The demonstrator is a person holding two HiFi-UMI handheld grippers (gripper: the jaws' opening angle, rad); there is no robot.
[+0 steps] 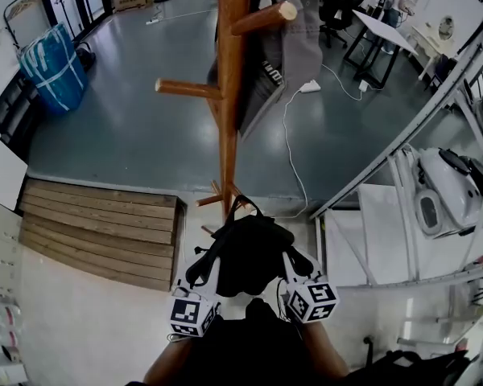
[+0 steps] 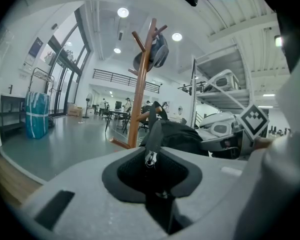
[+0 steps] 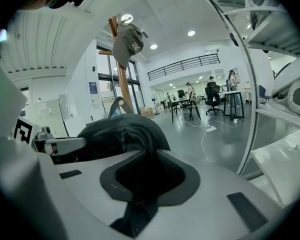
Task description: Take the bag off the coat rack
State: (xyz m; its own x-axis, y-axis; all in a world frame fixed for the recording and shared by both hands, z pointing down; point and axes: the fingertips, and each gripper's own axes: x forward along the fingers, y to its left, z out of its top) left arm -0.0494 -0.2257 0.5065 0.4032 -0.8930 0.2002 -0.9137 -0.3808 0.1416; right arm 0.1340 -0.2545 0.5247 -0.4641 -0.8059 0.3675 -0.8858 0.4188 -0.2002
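Black bag [image 1: 245, 252] is clear of the wooden coat rack [image 1: 229, 95]!
Left gripper [image 1: 208, 278] pinches its strap, right gripper [image 1: 294, 268] clamps its fabric, and the bag hangs between them near the rack's base. The lift-off looks done, with perhaps carrying away left.

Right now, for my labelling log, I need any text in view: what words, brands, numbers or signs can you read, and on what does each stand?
Nothing reads clearly.
White print on the grey garment hanging on the coat rack: too blurred to read.
Blue sign on the wall: too small to read.
Marker cubes: black-and-white square patterns only, no words.
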